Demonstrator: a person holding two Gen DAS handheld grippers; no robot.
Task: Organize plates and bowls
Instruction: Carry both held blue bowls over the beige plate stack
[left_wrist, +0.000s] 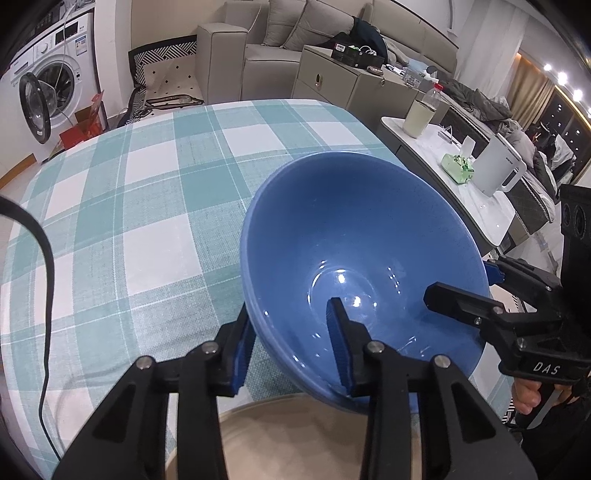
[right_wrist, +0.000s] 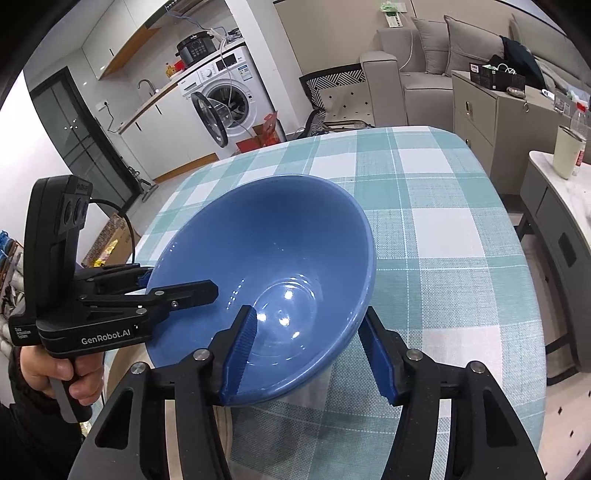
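A deep blue bowl (left_wrist: 351, 221) (right_wrist: 266, 229) sits near the front of the table with the teal checked cloth (left_wrist: 147, 184) (right_wrist: 443, 221). A double line at its rim suggests a second bowl nested under it. A beige plate (left_wrist: 280, 443) shows beneath it. My left gripper (left_wrist: 290, 306) (right_wrist: 181, 280) straddles the bowl's left rim, with one pad against the outer wall and one inside. My right gripper (right_wrist: 309, 309) (left_wrist: 460, 280) straddles the right rim. Its inner pad is over the inside and a sliver of cloth shows between its outer pad and the wall.
A black cable (left_wrist: 44, 258) lies over the table's left side. Past the table's right edge stands a low marble-topped table with a white kettle (left_wrist: 495, 170), a cream cup (left_wrist: 417, 118) and a green tissue pack (left_wrist: 458, 166). A washing machine (right_wrist: 225, 103) and a sofa stand behind.
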